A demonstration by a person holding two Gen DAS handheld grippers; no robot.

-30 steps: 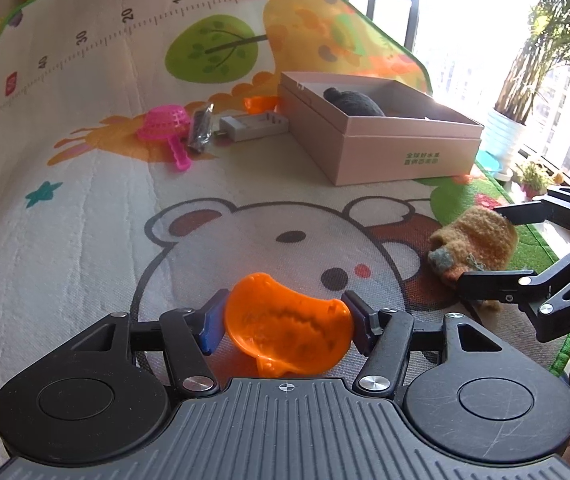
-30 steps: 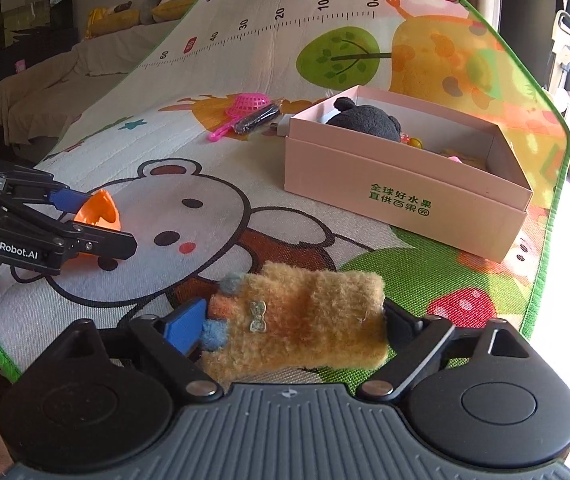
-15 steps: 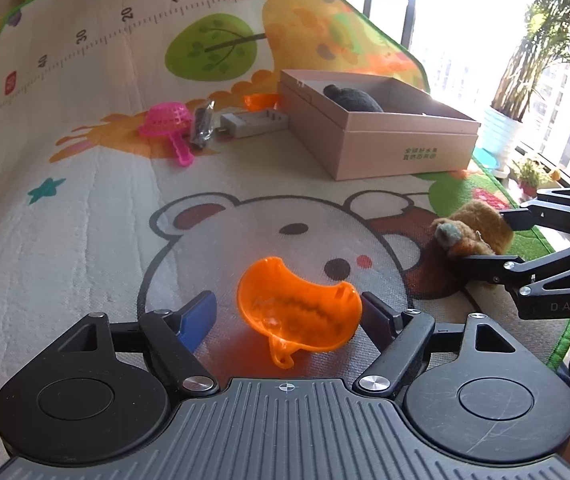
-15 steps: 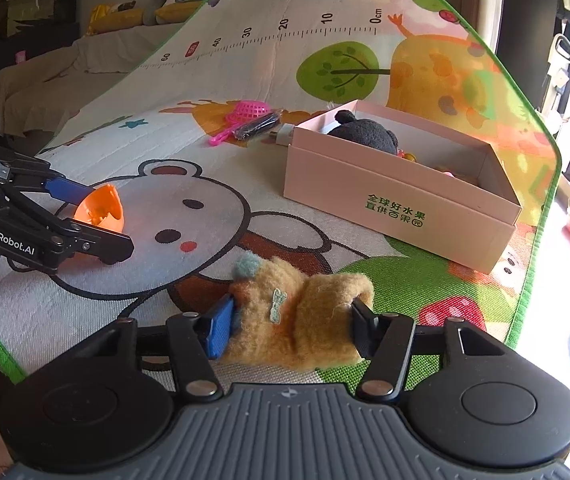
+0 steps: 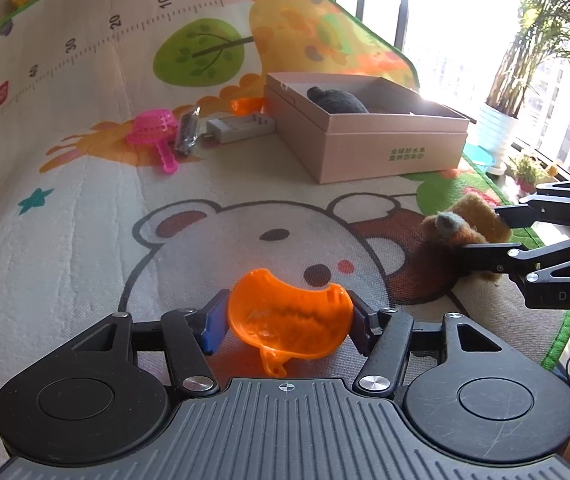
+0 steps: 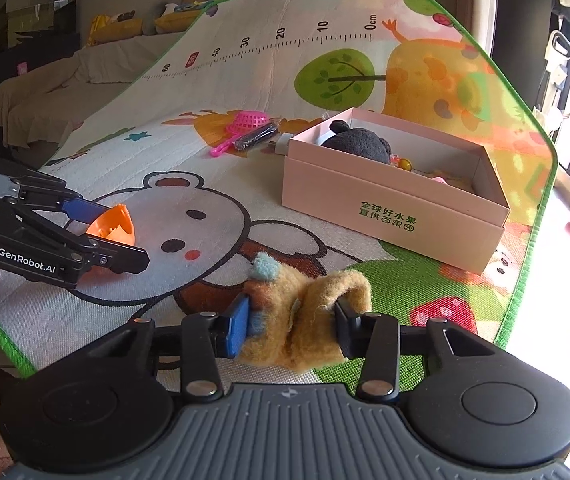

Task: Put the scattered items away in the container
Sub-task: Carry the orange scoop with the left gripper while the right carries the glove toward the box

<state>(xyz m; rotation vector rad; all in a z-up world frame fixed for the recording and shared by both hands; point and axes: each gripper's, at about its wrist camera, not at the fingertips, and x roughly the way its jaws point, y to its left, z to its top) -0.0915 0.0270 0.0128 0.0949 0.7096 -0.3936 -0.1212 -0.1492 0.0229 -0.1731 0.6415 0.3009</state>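
My left gripper (image 5: 288, 316) is closing, its blue pads pressing both sides of an orange plastic scoop (image 5: 285, 334) low over the play mat. From the right wrist view, the same scoop (image 6: 115, 226) sits in the left gripper (image 6: 121, 236) at the mat's left. My right gripper (image 6: 292, 318) is closing too, squeezing a tan plush toy (image 6: 309, 292) with a blue tuft, which bunches between the pads. The left wrist view shows that plush (image 5: 451, 226) in the right gripper (image 5: 483, 232) at far right. The pink cardboard box (image 6: 389, 216) stands open beyond, holding a dark plush (image 6: 359, 142).
A pink toy strainer (image 5: 153, 132), a black packet (image 5: 187, 134), a white adapter (image 5: 241, 128) and another orange piece (image 5: 247, 105) lie left of the box (image 5: 365, 148). The mat's green edge (image 6: 525, 280) runs on the right, with potted plants (image 5: 497, 128) by the window.
The left jaws opened off the orange scoop half a second ago and have closed on it again. The right jaws have narrowed steadily, bunching the plush toy.
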